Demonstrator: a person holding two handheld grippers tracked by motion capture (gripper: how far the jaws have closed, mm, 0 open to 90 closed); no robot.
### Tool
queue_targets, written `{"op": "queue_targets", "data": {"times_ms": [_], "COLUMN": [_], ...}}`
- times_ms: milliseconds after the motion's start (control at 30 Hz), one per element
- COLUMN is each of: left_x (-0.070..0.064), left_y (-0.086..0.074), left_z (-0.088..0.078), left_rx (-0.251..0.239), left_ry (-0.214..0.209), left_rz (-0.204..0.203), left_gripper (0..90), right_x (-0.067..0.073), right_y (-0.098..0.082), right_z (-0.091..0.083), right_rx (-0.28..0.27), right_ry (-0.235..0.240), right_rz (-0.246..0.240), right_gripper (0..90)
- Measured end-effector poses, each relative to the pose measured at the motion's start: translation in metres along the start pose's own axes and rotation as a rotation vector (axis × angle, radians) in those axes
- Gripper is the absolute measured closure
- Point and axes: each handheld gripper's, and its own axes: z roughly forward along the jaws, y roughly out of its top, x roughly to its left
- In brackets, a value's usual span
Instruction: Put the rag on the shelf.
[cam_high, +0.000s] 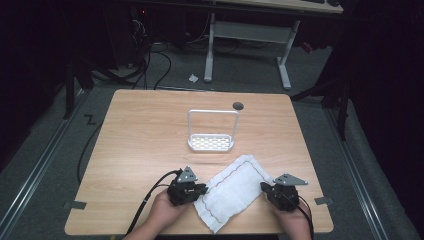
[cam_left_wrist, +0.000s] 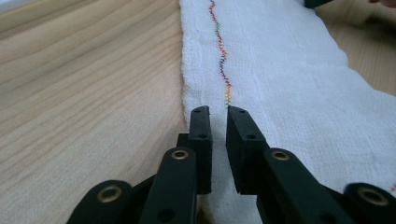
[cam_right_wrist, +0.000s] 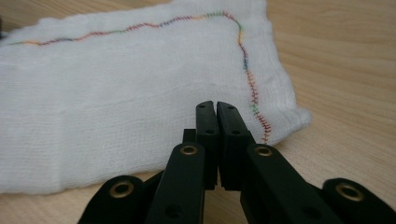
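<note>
A white cloth (cam_high: 232, 187) edged with a multicoloured stitched line lies flat and slanted on the wooden table (cam_high: 145, 130), near its front edge. My left gripper (cam_high: 202, 189) is at the cloth's left long edge. In the left gripper view the cloth (cam_left_wrist: 289, 70) runs away from the left gripper (cam_left_wrist: 218, 109), whose jaws stand a narrow gap apart with white cloth pinched in it, right on the stitching. My right gripper (cam_high: 264, 188) is at the opposite edge. In the right gripper view the right gripper (cam_right_wrist: 215, 103) has its jaws pressed together over the cloth (cam_right_wrist: 116, 102), near a stitched corner.
A small white wire rack (cam_high: 211, 148) with a tall hoop handle stands mid-table beyond the cloth. A dark round hole (cam_high: 238, 105) sits near the table's far edge. Bare wood lies to the left and far side. A desk frame (cam_high: 284, 60) stands on the floor behind.
</note>
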Motion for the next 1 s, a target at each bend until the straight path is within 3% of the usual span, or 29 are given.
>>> {"op": "queue_targets", "data": {"times_ms": [267,300,567,700,733,800,867,967,1000], "left_x": [-0.011,-0.012,-0.025,-0.016,-0.009,0.004,0.017,0.024,0.024], "left_y": [-0.019,-0.022,-0.035,-0.029,-0.023,-0.008,0.007,0.017,0.017], "left_z": [-0.019,-0.021,-0.036,-0.037,-0.034,-0.024,-0.007,0.012,0.014], "left_rx": [0.012,0.012,0.019,-0.037,-0.077,-0.1,-0.09,-0.015,-0.022], "left_ry": [-0.038,-0.049,-0.089,-0.036,-0.027,0.014,0.084,0.131,0.135], "left_rz": [-0.023,-0.027,-0.03,-0.048,-0.078,-0.088,-0.074,-0.031,-0.007], "left_gripper": [78.5,76.8,69.5,60.5,57.6,57.1,59.8,65.8,67.1], "right_x": [0.005,0.01,0.028,0.035,0.036,0.036,0.034,0.034,0.034], "right_y": [0.023,0.032,0.056,0.058,0.058,0.057,0.056,0.055,0.054], "right_z": [0.027,0.037,0.065,0.07,0.07,0.07,0.07,0.07,0.07], "right_rx": [-0.005,-0.006,-0.007,-0.019,-0.021,-0.029,-0.031,-0.039,-0.04], "right_ry": [0.033,0.046,0.099,0.106,0.102,0.102,0.111,0.116,0.111], "right_rz": [-0.045,-0.065,-0.123,-0.143,-0.148,-0.144,-0.135,-0.122,-0.126], "right_gripper": [88.8,88.8,88.7,88.6,88.6,88.7,88.7,88.7,88.6]}}
